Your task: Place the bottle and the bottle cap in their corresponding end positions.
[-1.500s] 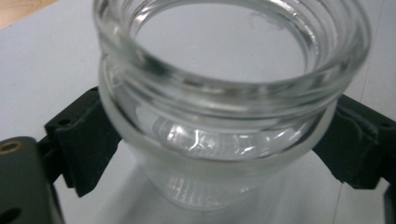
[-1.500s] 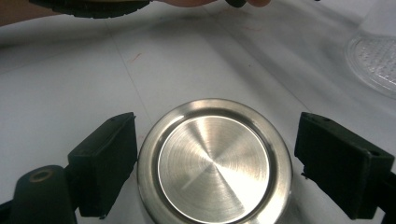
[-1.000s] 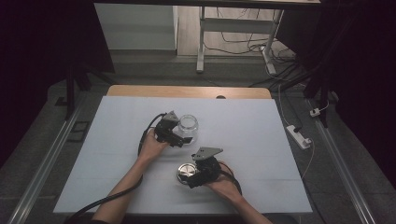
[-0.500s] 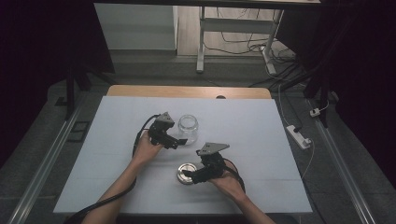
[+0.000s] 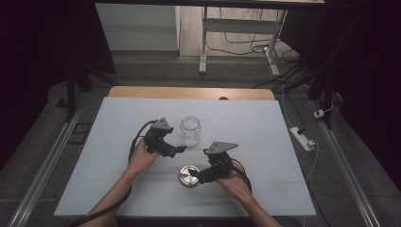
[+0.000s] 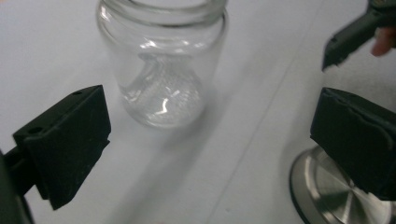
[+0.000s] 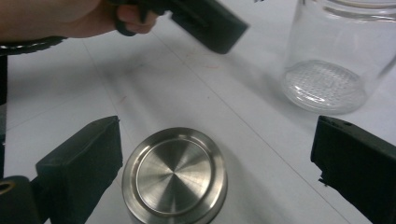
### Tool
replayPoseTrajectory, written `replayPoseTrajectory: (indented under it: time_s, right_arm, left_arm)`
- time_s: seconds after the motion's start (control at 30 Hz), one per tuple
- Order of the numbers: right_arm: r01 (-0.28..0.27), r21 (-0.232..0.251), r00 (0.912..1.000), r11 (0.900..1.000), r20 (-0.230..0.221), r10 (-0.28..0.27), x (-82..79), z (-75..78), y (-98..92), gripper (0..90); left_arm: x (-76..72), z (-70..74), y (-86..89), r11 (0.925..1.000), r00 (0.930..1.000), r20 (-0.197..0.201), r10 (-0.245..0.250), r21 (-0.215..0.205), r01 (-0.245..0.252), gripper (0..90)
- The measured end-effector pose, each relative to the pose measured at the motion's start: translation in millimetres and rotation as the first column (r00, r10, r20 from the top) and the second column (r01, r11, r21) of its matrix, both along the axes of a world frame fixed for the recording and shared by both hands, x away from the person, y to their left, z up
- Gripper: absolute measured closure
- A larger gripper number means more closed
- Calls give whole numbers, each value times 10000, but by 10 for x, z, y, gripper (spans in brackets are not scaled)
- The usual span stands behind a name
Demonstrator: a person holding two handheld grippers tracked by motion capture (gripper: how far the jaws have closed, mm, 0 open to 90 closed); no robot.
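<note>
the right hand-held gripper (image 7: 215, 172), jaws just opening, straddles the round steel lid (image 7: 174, 173) untouched; the left hand-held gripper (image 6: 210, 144) gapes near the clear glass jar (image 6: 161, 60), mid-bench (image 5: 265, 132).

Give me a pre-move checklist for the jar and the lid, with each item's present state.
1. Glass jar upright on the table, mouth open: ok.
2. Metal lid lying flat, apart from the jar: ok.
3. Right tool jaws just opened, lid between them, pads not touching it: ok.
4. Left tool open, jar ahead of its jaws and untouched: ok.
5. Jar empty: ok, nothing seen through the glass.
6. Which face of the lid is up: cannot tell.
</note>
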State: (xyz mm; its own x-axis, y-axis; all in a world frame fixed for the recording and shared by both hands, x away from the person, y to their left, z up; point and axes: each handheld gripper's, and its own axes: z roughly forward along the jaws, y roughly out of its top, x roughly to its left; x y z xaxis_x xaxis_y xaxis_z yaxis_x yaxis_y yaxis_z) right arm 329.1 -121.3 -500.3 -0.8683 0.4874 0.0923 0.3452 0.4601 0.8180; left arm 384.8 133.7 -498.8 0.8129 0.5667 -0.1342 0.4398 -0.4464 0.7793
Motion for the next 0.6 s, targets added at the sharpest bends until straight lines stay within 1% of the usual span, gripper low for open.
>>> replayPoseTrajectory:
  time_s: [0.07, 0.2, 0.43, 0.6]
  right_arm:
    - [30, -51, 10000, 10000, 0, -30, 4, 3, -18, 16]
    - [124, -197, 9999, 9997, 81, -122, 13, 0, -73, 6]
    - [358, -168, 9993, 9992, 117, -356, 21, 5, -171, 0]
    - [485, -211, 9987, 9986, 191, -481, 12, 23, -217, 0]
  left_arm:
    - [-46, -10, -1, 9998, 10000, -19, -59, 176, 59, 0]
    - [-123, -21, 11, 9995, 9999, -80, -103, 298, 106, 0]
    - [-246, -15, 69, 9999, 9998, -211, -56, 84, 58, 0]
    - [-325, -8, 100, 10000, 9998, -208, -73, 42, 74, 0]
